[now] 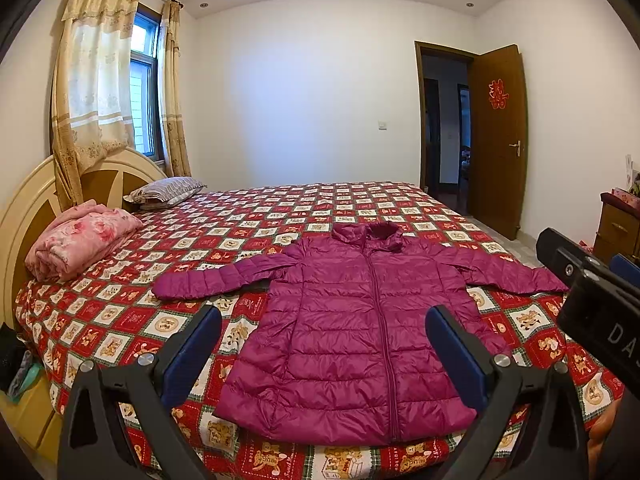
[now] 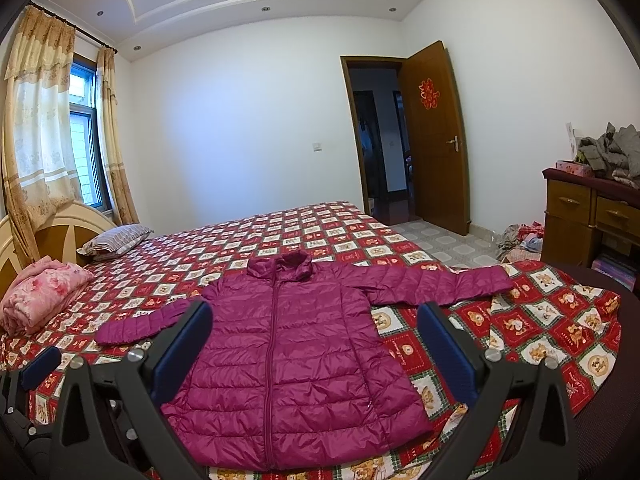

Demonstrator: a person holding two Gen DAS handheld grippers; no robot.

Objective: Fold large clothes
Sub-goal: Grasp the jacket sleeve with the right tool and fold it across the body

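Note:
A magenta quilted puffer jacket point(image 1: 352, 328) lies flat and zipped on the bed, front up, collar away from me, both sleeves spread sideways. It also shows in the right wrist view point(image 2: 280, 364). My left gripper point(image 1: 324, 354) is open and empty, held above the jacket's lower half near the bed's front edge. My right gripper point(image 2: 314, 350) is open and empty, above the jacket's lower right side. The right gripper's body shows at the right edge of the left wrist view point(image 1: 592, 292). A blue pad of the left gripper shows at the left edge of the right wrist view point(image 2: 40, 366).
The bed has a red checked teddy-bear cover point(image 1: 280, 216). A folded pink floral blanket point(image 1: 80, 240) and a striped pillow point(image 1: 168, 190) lie by the headboard on the left. A wooden dresser point(image 2: 592, 212) with grey clothes stands at the right. The open door point(image 2: 434, 136) is beyond the bed.

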